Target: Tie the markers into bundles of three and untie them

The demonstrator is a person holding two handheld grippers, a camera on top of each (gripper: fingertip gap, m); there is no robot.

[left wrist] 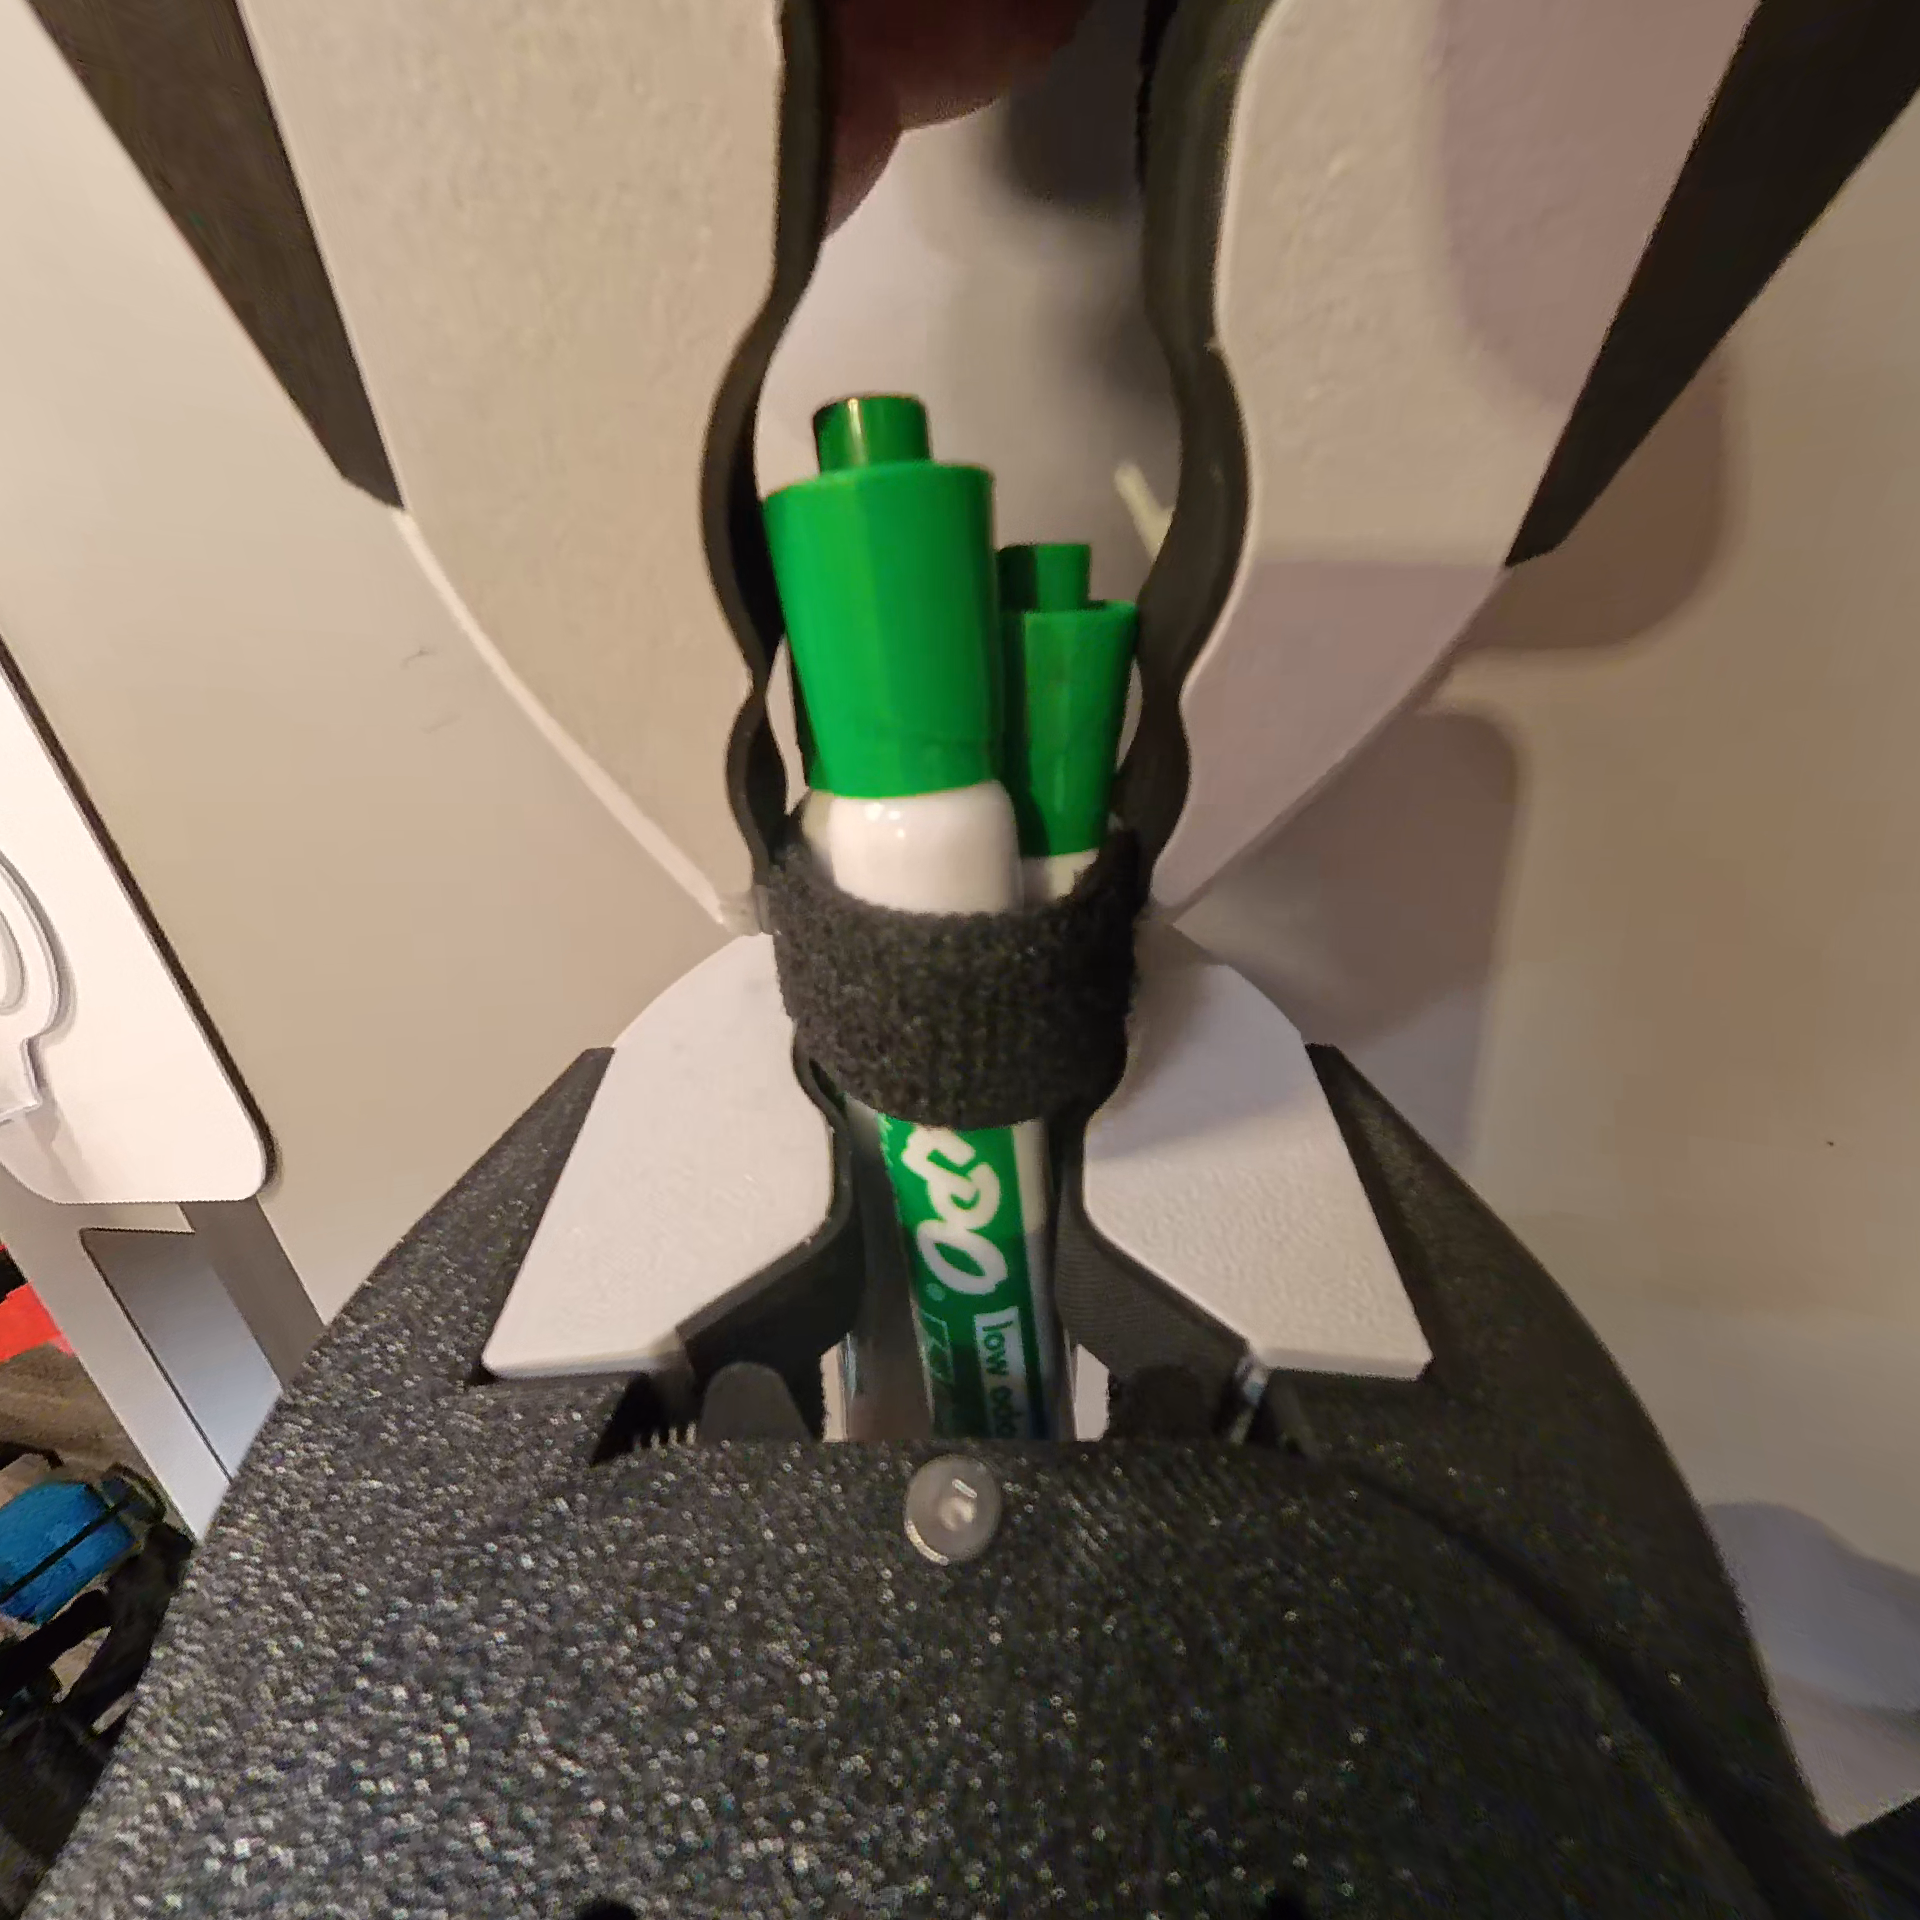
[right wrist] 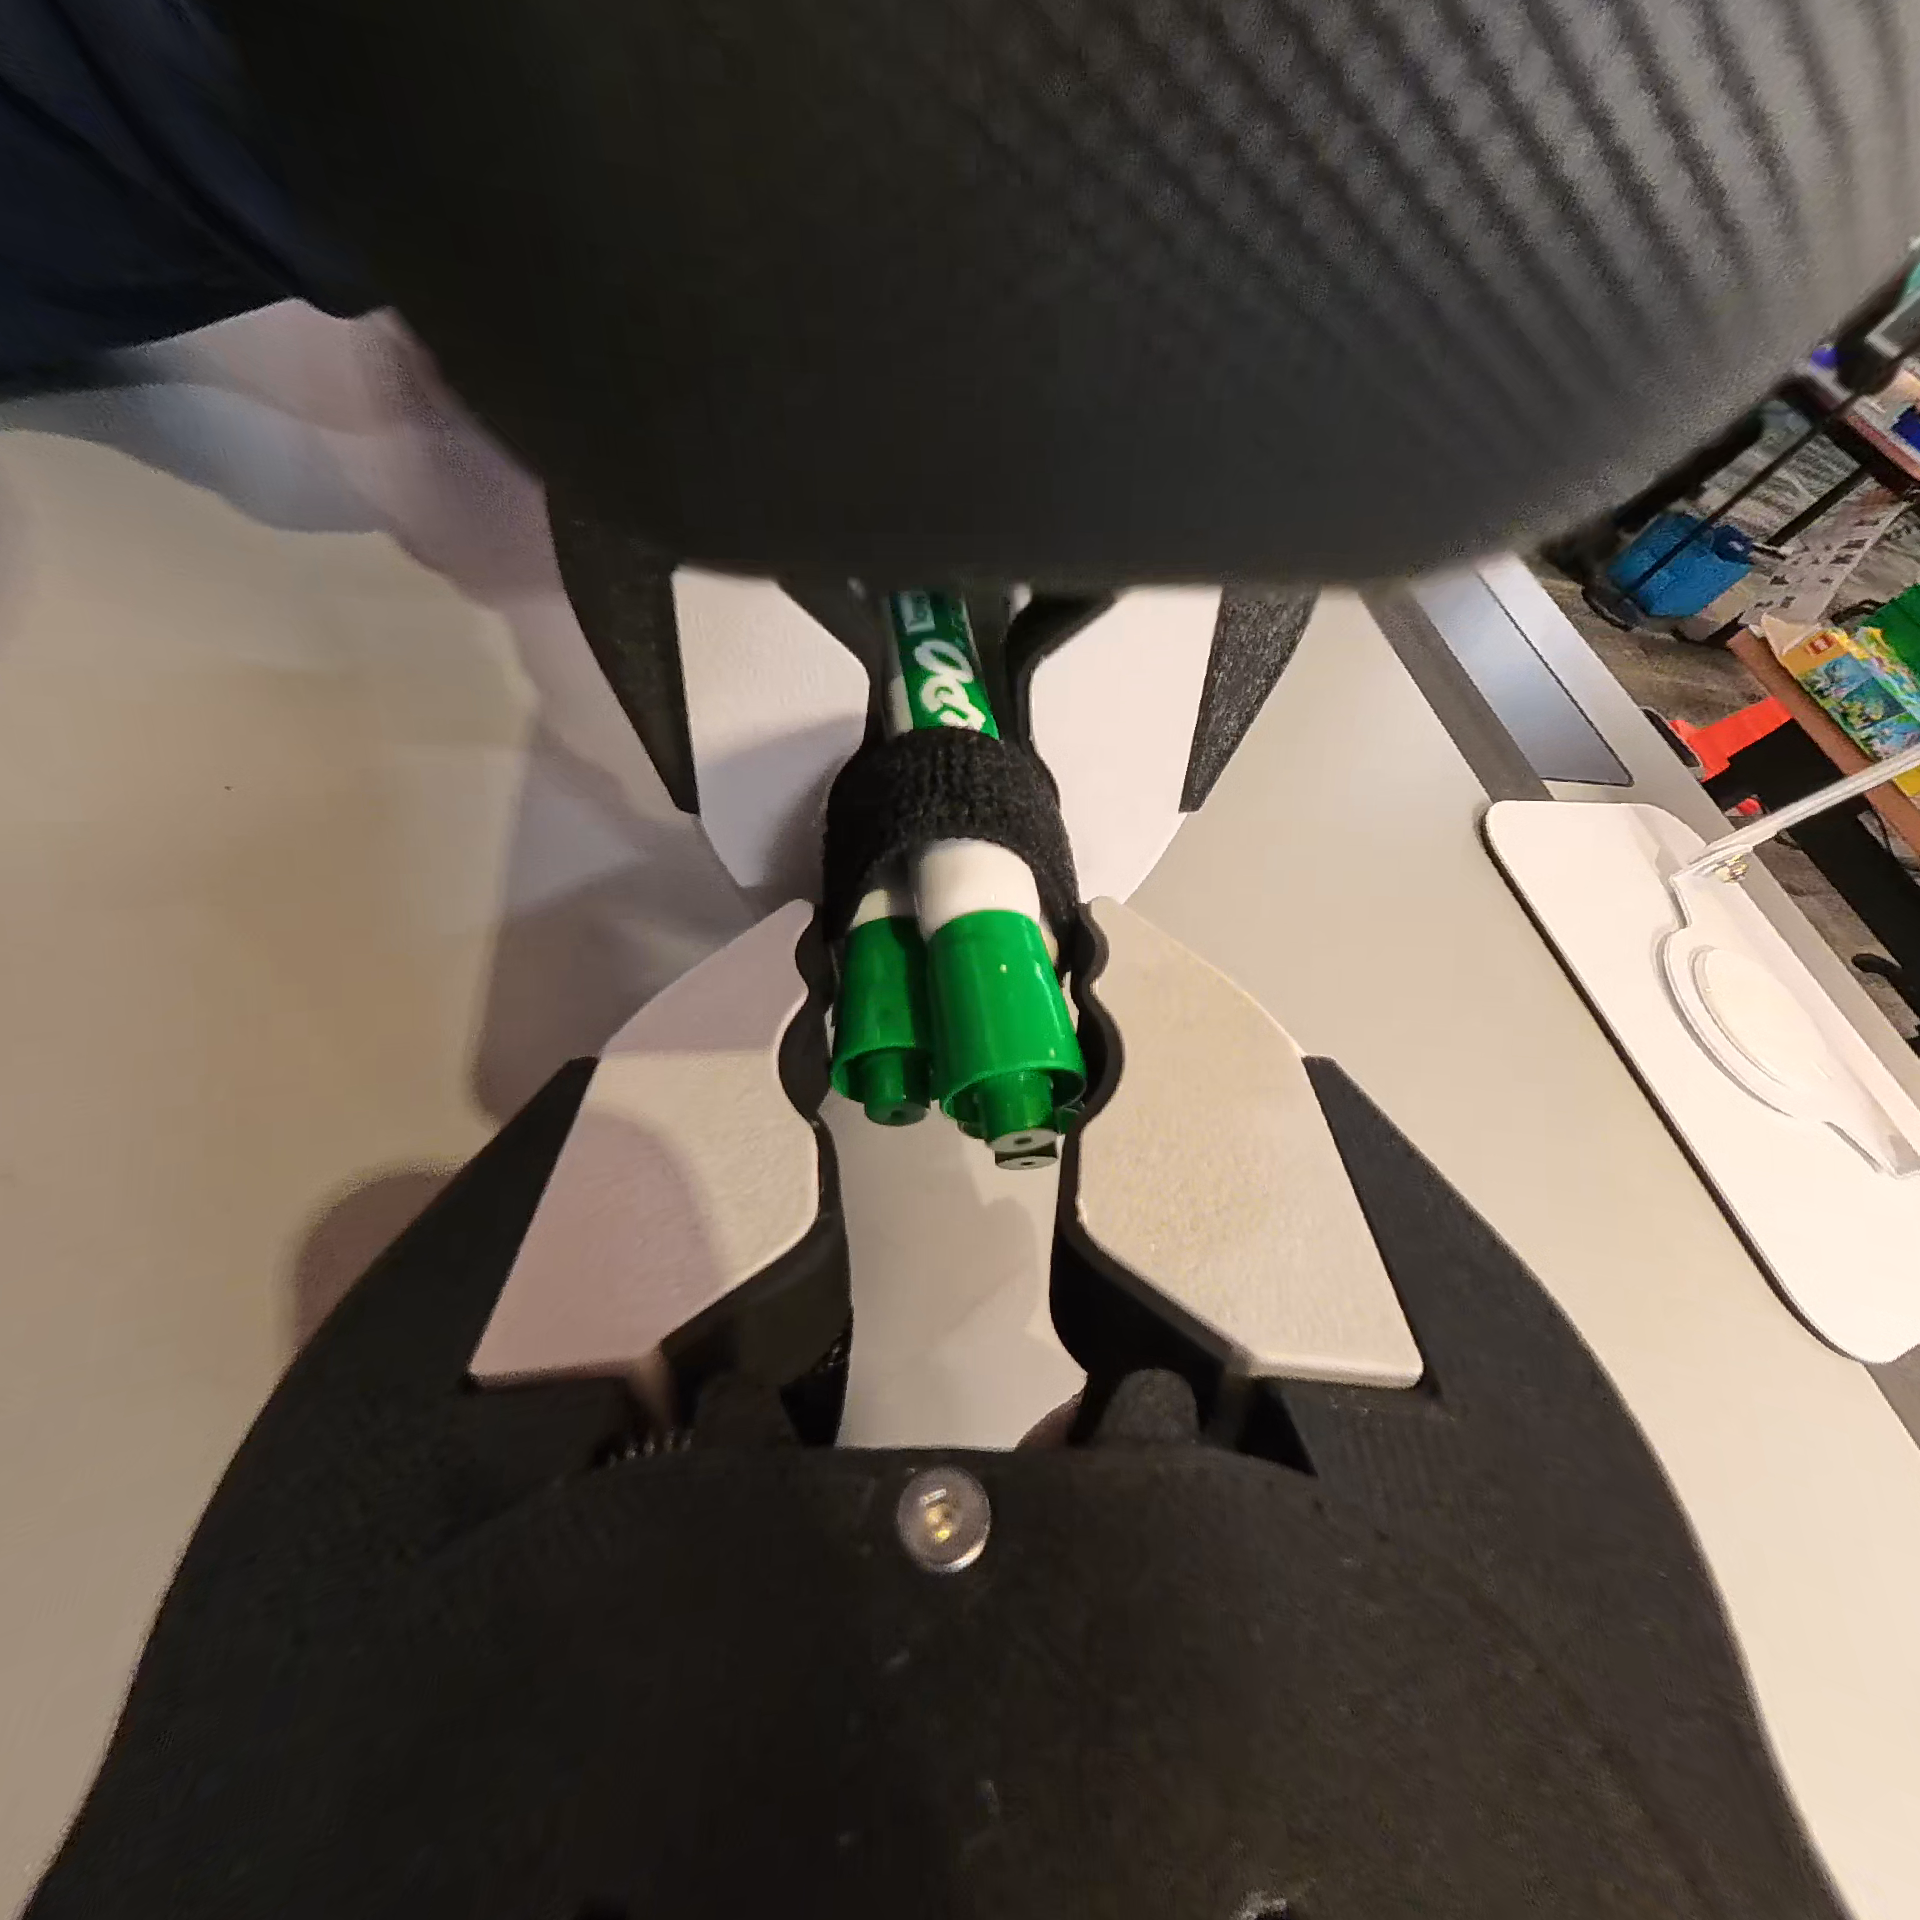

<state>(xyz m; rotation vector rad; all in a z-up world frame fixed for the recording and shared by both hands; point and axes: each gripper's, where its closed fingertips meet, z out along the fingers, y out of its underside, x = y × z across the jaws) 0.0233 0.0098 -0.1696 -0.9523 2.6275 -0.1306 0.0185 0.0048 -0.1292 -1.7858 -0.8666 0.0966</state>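
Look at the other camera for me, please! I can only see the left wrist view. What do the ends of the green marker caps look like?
Observer: In the right wrist view the green caps point at the camera. Each stubby end has a small dark dot in its middle.
Operator: What's past the table?
Observer: Beyond the right edge of the table there is a colourful box among the clutter.
Operator: Anything up in the corner?
Observer: At the top left there is some dark blue cloth. It is too blurred to say more.
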